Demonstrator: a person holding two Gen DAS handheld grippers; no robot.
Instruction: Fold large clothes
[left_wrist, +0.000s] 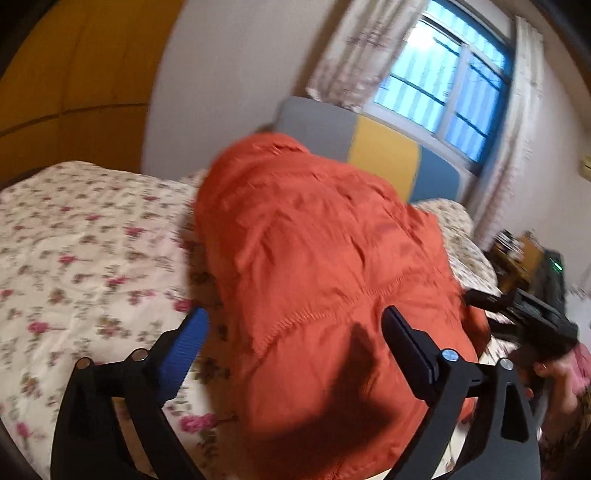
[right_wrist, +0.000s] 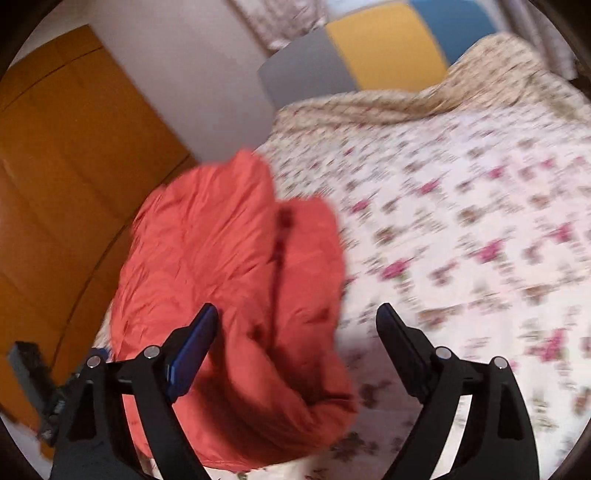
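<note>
An orange-red padded jacket (left_wrist: 314, 266) lies bunched on the floral bedspread (left_wrist: 85, 243). In the left wrist view it fills the middle, and my left gripper (left_wrist: 295, 321) is open just above its near part, fingers on either side of a stitched seam. In the right wrist view the jacket (right_wrist: 229, 280) lies left of centre with a dark zipper line down it. My right gripper (right_wrist: 297, 317) is open over its right edge, holding nothing. The right gripper also shows in the left wrist view (left_wrist: 524, 306) at the far right, beside the jacket.
The bedspread (right_wrist: 461, 229) spreads wide to the right of the jacket. A grey, yellow and blue headboard (left_wrist: 384, 155) and a window (left_wrist: 450, 74) stand behind. An orange wardrobe (right_wrist: 66, 177) stands at the left. A cluttered side table (left_wrist: 517, 251) stands by the bed.
</note>
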